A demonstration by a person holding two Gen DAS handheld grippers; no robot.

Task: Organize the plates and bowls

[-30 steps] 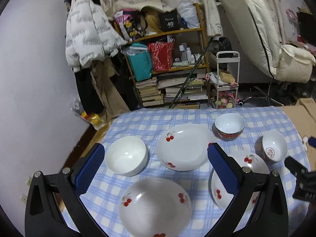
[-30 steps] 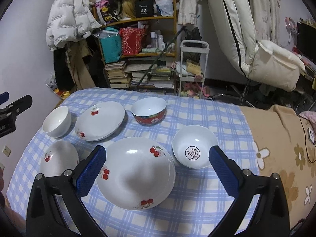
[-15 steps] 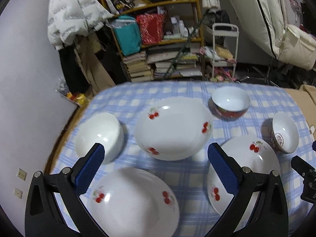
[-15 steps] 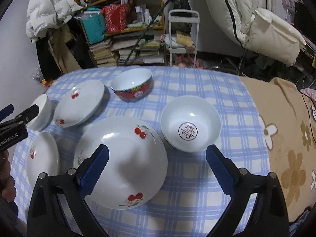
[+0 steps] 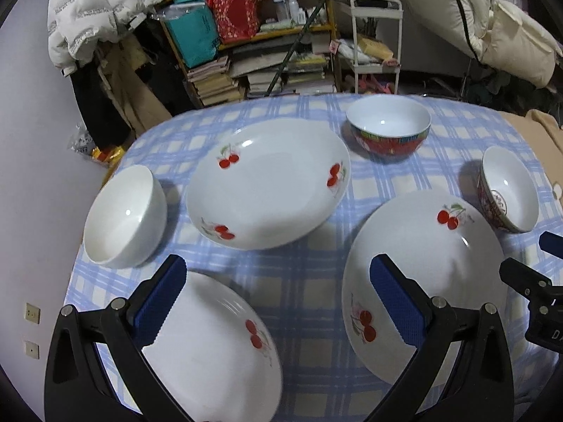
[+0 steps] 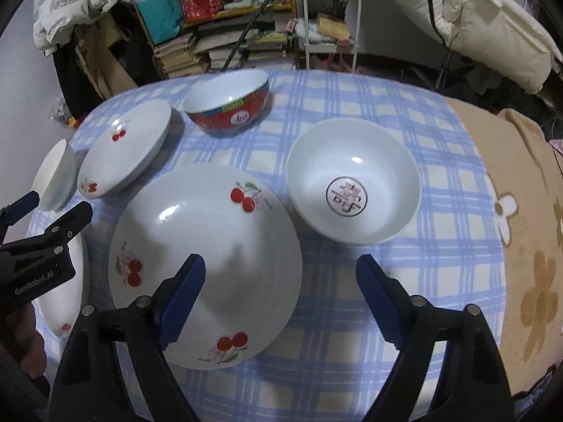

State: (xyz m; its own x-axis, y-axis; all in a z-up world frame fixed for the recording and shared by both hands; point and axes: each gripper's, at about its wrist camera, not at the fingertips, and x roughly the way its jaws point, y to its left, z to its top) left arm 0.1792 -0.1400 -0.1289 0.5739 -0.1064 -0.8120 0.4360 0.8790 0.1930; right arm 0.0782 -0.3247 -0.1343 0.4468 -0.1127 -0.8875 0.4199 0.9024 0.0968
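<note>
Three white cherry plates lie on the blue checked cloth: a near-left plate, a far plate and a right plate. Around them stand a plain white bowl, a red bowl and an emblem bowl. My left gripper hangs open, one finger over the near-left plate and the other over the right plate. My right gripper is open with its jaws closing. It hovers over the right rim of that right plate, and the pads touch nothing.
The table ends near the bottom of both views, and a beige flowered blanket lies at its right. Behind it stand a cluttered bookshelf, a small white cart and a hanging white jacket. A hand shows at lower left.
Both grippers have come down toward the table and tipped further downward, so the dishes look larger. The right gripper's jaws have narrowed a little.
</note>
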